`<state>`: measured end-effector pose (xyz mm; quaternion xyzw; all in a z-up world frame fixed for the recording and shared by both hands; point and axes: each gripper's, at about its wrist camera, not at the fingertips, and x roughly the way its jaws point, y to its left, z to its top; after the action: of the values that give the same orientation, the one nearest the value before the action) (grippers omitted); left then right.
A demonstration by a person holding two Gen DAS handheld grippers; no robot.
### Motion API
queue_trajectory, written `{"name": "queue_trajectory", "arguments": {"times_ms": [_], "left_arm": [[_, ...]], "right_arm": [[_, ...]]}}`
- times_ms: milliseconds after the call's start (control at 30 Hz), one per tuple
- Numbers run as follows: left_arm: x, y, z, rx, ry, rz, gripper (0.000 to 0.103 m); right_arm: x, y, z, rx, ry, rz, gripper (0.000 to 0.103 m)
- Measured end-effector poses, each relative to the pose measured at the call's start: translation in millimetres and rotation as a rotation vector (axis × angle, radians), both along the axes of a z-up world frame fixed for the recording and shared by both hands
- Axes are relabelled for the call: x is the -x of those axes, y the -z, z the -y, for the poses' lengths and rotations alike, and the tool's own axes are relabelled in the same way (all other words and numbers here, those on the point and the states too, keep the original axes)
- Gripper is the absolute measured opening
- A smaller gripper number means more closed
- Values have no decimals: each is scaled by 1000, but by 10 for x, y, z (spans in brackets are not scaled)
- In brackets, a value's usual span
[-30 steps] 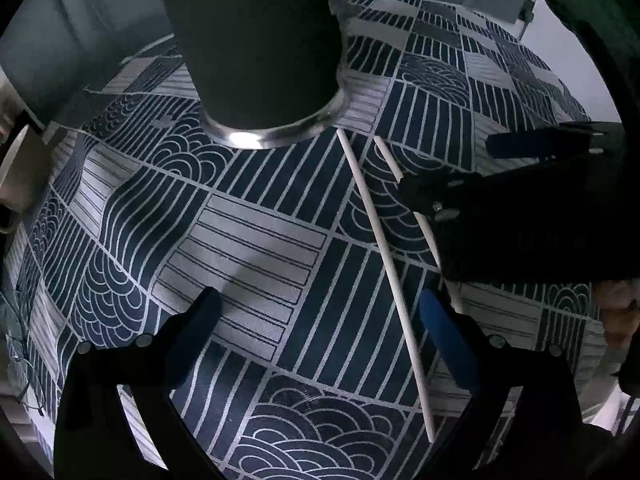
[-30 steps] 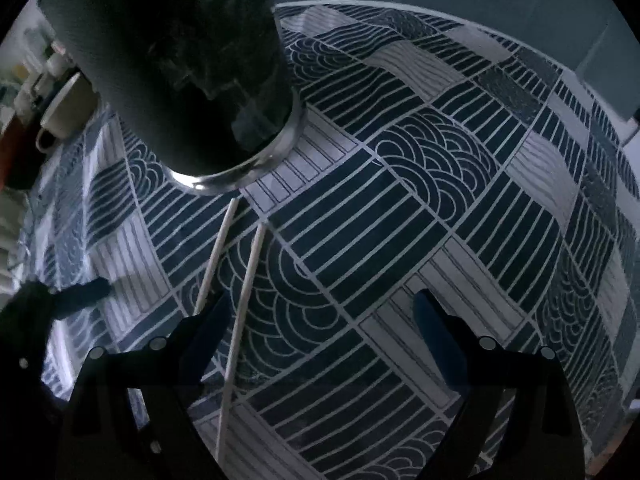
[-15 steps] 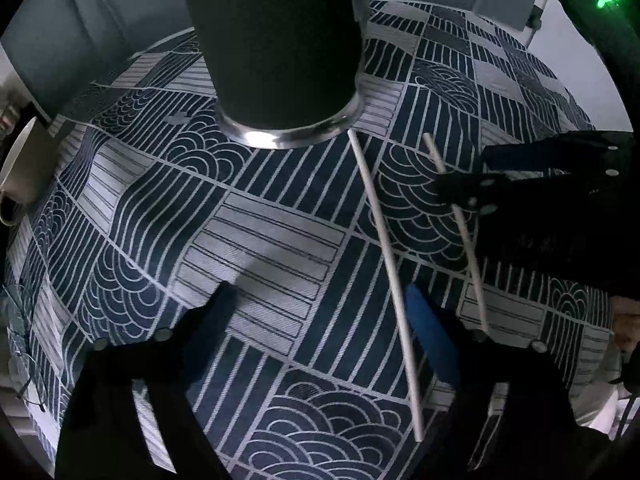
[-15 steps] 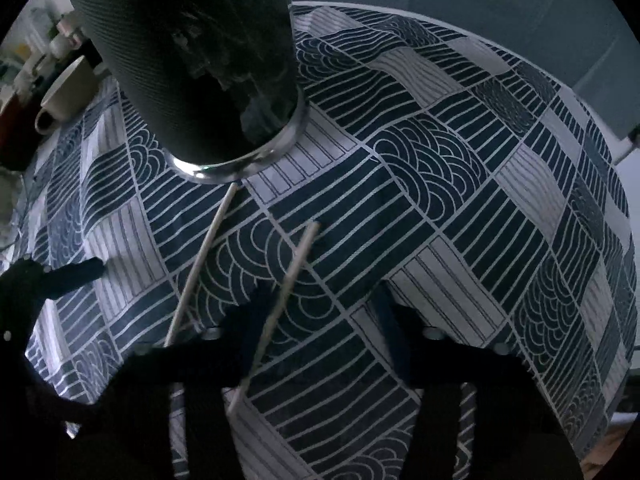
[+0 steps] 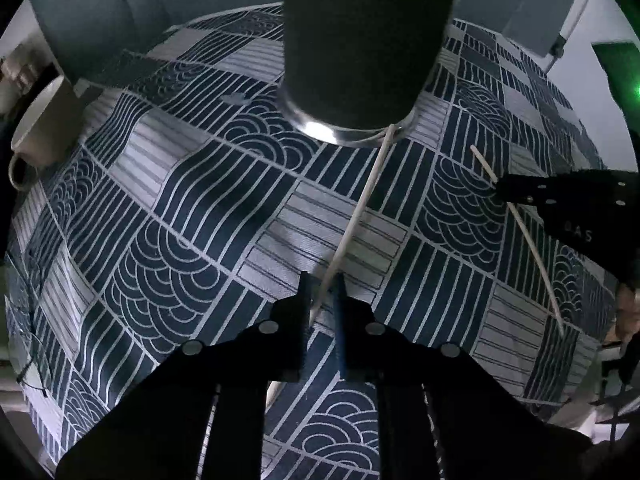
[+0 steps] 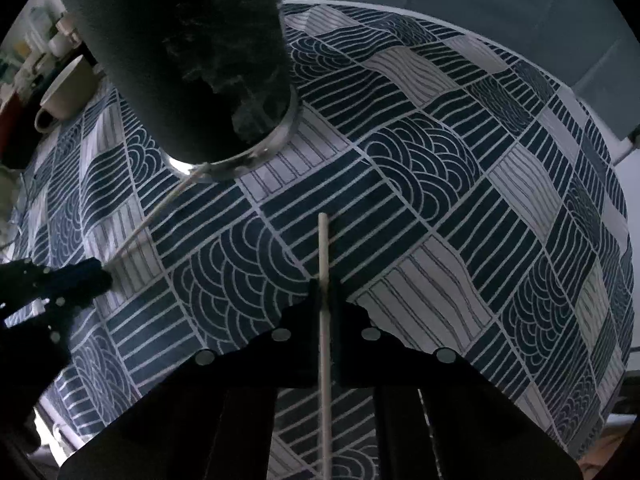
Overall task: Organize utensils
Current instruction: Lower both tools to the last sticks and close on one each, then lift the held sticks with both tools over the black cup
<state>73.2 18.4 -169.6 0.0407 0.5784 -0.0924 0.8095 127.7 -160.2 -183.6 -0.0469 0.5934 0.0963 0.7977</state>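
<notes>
In the left wrist view, the left tool (image 5: 322, 300) at 6 o'clock has gone from wide open a second ago to nearly shut, and its jaws are closing on a chopstick (image 5: 356, 216) that runs up toward 12 o'clock, its far tip touching the steel base of the dark cup (image 5: 360, 40). A half second ago this stick lay loose on the patterned bench (image 5: 180, 220) beside the right finger; now it sits between the two. At 3 o'clock the right tool (image 5: 504, 190) holds the second chopstick (image 5: 532, 240), tilted off the cloth. A white mug (image 5: 44, 120) stands at 9 o'clock. In the right wrist view, the right tool (image 6: 325, 300) at 6 o'clock has snapped fully shut on its chopstick (image 6: 323, 264), which points straight toward 12 o'clock (earlier it lay slanted on the cloth, ungripped). The cup (image 6: 180, 60) is at 11 o'clock, the left tool (image 6: 100, 276) at 9 o'clock. With one stick in each tool, both pickups look secured; dropping them into the cup is probably next.
</notes>
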Motion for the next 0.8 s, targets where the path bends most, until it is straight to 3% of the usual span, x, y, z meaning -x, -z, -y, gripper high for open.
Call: {"name": "queue_trajectory", "arguments": {"times_ms": [200,400,500,800], "left_arm": [[4,-23,-179,96,-65,-50,10],[-20,-137,-344,124,-112,-43,10],[-66,-272,-461,106,-132,-18,5],[-286,-973,-990,117,-225,125,5]], "right_arm": [[-46,8,322,-40,82,-36,4],[-105,-136,657,-94,164,-19,4],[-176,-351,813,-119,191,36,4],[-481,-1138,920,-186,188,217,4]]}}
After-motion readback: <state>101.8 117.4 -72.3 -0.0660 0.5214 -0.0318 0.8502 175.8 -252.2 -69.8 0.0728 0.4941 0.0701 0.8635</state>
